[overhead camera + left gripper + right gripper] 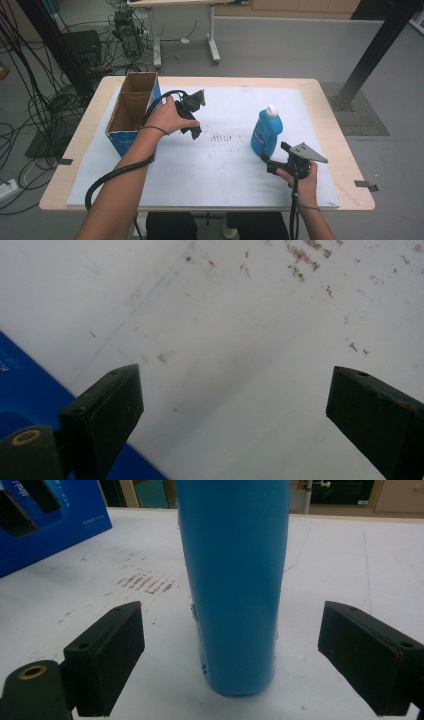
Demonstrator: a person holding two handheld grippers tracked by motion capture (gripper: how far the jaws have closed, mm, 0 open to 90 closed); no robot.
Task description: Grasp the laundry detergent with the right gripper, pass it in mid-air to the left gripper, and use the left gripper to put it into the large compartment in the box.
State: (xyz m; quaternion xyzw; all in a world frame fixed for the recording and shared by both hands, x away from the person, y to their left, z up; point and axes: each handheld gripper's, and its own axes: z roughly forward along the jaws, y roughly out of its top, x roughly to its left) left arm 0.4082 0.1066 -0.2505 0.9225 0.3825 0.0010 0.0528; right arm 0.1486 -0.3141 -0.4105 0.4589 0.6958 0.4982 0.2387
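A blue bottle point(266, 134) with a white cap stands upright on the white mat point(225, 175), right of centre. My right gripper point(268, 164) is just in front of its base, held level and pointing at it. In the right gripper view the bottle point(232, 570) stands between and a little beyond the open jaws of the right gripper point(230, 615), and neither pad touches it. My left gripper point(196, 133) hangs tilted down over the mat, beside the cardboard box point(131, 112). The left gripper point(232, 375) is open with nothing but stained mat under it.
The open box, blue outside and brown inside, stands at the mat's left edge; its blue side point(20, 385) is close to my left jaw and also appears as the box point(55, 525) at far left. Brown scuff marks point(221, 137) lie mid-mat. Cables trail from both grippers.
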